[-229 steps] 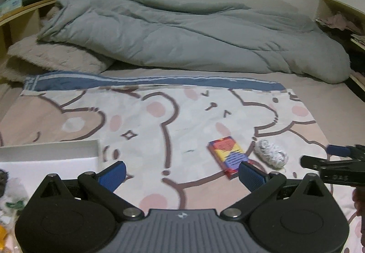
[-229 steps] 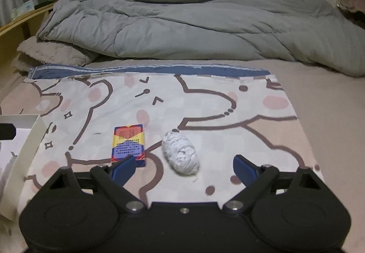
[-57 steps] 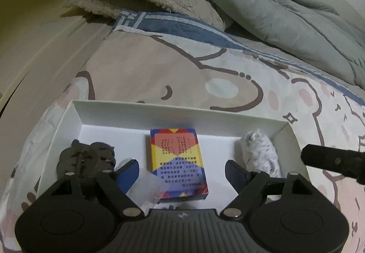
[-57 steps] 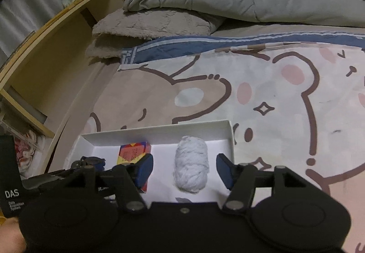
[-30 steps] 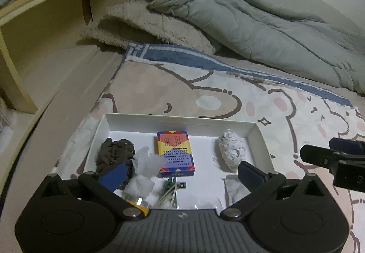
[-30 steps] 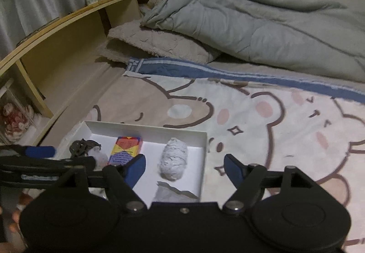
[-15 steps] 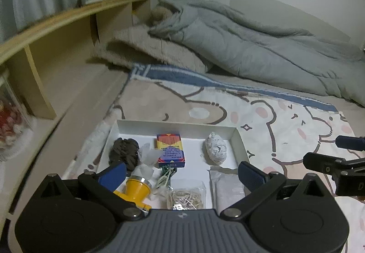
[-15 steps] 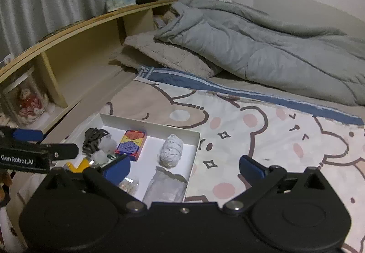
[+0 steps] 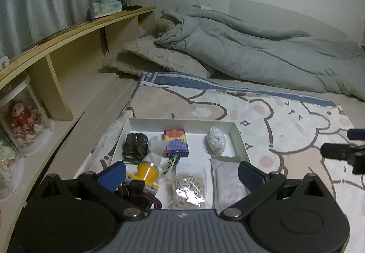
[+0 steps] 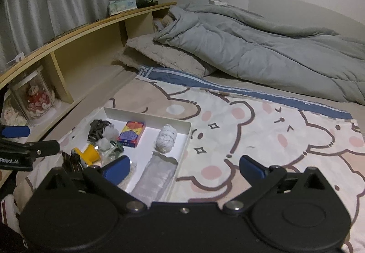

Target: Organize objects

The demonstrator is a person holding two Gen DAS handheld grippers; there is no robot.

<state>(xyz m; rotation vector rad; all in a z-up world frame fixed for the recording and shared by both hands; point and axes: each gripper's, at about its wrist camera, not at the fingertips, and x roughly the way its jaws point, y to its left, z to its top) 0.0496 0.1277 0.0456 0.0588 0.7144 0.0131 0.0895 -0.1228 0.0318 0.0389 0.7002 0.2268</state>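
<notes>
You have pulled both tongs, left (image 9: 182, 169) and right (image 10: 183, 167), up and back from the shallow white cardboard box (image 9: 240, 136) on the bed; both gape empty. The colourful card pack (image 9: 175, 143) and white yarn ball (image 9: 216, 143) now lie inside, so sorting looks finished.

- My left gripper (image 9: 182, 172) tilts downward, its blue-padded jaws spread wide with nothing between the pads.
- My right gripper (image 10: 184, 168) tilts down much the same, jaws fully apart and empty.
- In each wrist view the other gripper's tip juts in from the side, so the two sit side by side.
</notes>
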